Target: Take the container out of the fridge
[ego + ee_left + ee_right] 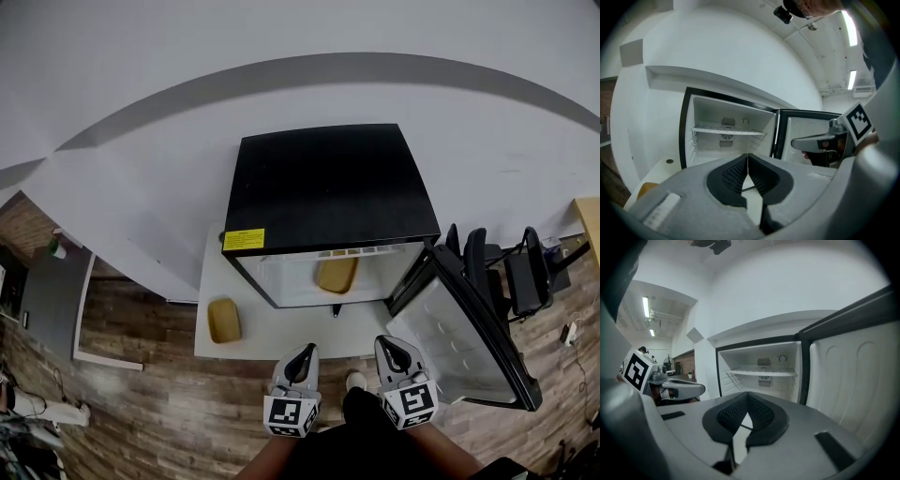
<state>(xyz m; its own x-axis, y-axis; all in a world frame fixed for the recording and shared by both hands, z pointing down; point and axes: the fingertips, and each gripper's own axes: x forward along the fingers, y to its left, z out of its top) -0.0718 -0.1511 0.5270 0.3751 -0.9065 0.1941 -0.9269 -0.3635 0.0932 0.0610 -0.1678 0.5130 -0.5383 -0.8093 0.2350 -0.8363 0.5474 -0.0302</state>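
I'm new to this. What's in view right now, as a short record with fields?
fridge: black, door open on the right
container: yellow, inside fridge, on its floor
second container: yellow, on white mat, left of fridge
left gripper: shut, empty
right gripper: shut, empty

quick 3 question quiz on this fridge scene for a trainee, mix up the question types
1. True or false: the door of the fridge is closed.
2. One tan container sits inside the fridge. Where is the other tan container?
A) on top of the fridge
B) on the white mat outside the fridge
C) held in a tool
3. Fill in: the left tool and the right tool both have their jaws ____, with nothing between them.

Key: 1 false, the door stands open; 2 B; 3 shut.
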